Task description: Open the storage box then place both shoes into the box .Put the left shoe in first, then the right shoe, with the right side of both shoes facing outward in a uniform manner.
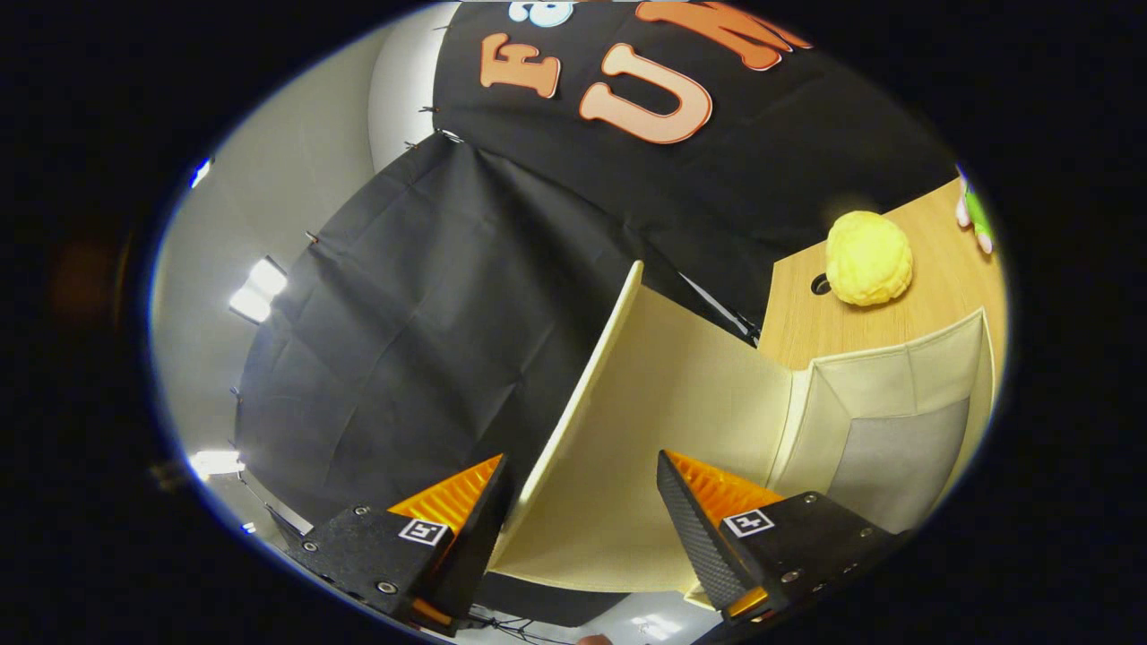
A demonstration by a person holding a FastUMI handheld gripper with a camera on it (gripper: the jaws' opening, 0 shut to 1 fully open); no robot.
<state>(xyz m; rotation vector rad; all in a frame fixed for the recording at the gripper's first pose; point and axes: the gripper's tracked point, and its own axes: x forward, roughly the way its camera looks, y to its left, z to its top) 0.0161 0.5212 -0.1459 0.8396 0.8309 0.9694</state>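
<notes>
Your gripper (582, 502) stands apart astride the raised lid (663, 394) of the cream fabric storage box (896, 421); the panel looks light yet floppy, so pinch its free edge.

obstacle: raised cream lid (645, 430) stood between the spread fingers of the gripper (582, 502) | free room: storage box (896, 421) mouth lay open beyond the right finger | nearby: yellow toy (867, 258) on table (797, 322) behind box

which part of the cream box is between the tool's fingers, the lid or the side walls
The lid: its raised flap stands between the open tool fingers; the box walls lie beyond, by the table.
</notes>
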